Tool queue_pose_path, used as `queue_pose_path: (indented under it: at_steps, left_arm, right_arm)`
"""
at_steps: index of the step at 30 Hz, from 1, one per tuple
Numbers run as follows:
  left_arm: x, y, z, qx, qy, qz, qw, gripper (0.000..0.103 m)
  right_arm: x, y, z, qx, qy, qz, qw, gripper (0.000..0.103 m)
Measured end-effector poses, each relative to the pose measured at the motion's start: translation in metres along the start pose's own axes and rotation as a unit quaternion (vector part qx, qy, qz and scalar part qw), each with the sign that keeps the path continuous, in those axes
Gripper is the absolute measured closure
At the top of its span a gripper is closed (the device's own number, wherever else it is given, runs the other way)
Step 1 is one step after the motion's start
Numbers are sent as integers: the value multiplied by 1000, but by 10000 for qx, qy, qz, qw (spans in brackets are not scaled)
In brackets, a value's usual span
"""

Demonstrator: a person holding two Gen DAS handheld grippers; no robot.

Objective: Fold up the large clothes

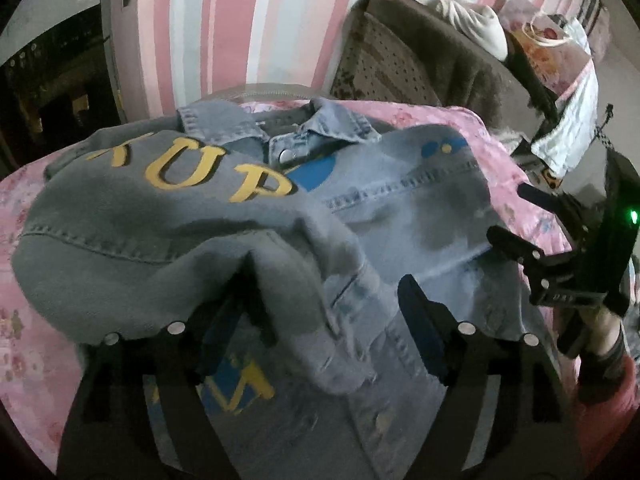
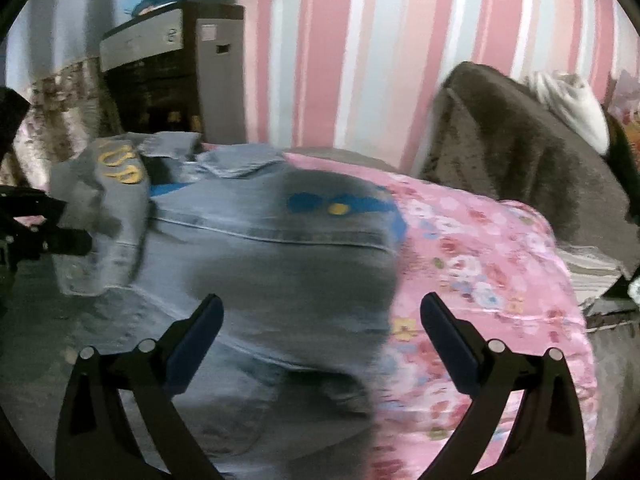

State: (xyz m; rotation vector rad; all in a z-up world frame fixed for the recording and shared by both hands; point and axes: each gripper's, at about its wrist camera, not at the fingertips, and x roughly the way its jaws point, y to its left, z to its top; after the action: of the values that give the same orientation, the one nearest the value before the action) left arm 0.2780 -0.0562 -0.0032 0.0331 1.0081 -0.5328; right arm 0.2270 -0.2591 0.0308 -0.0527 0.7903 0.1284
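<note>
A blue denim jacket (image 1: pixel 400 208) with yellow letters and blue patches lies on a pink floral bedspread (image 1: pixel 24 208). Its left side (image 1: pixel 140 232) is folded over onto the body. My left gripper (image 1: pixel 328 312) is open, and the folded denim drapes over its left finger (image 1: pixel 256 296). My right gripper (image 2: pixel 320 332) is open and empty above the jacket's (image 2: pixel 272 248) right part. It also shows in the left wrist view (image 1: pixel 516 220) at the jacket's right edge. The left gripper (image 2: pixel 60 224) shows at the left of the right wrist view.
A brown blanket (image 1: pixel 440 64) with a white cloth (image 1: pixel 480 24) is piled at the far right. A dark cabinet (image 2: pixel 172 76) stands against the pink striped wall (image 2: pixel 360 40). The bedspread (image 2: pixel 480 260) extends right of the jacket.
</note>
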Motion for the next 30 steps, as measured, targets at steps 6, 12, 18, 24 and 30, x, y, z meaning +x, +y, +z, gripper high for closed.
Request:
queue_pose_path:
  at_steps: [6, 12, 18, 24, 30]
  left_arm:
    - [-34, 22, -13, 231, -159, 582, 9979, 11]
    - [-55, 68, -18, 129, -377, 1111, 9930, 10]
    - [-69, 121, -24, -185, -560, 1157, 9915, 10]
    - [-72, 176, -31, -687, -668, 907, 9913, 10]
    - [-59, 191, -41, -820, -743, 749, 9910, 10]
  right_arm:
    - [-4, 34, 11, -287, -26, 291, 9992, 4]
    - [-1, 64, 11, -398, 66, 681, 9969, 10]
    - [10, 88, 10, -419, 257, 1000, 9938, 23]
    - [20, 104, 13, -239, 399, 1489, 9878, 42]
    - [41, 118, 7, -327, 677, 1624, 9839, 78]
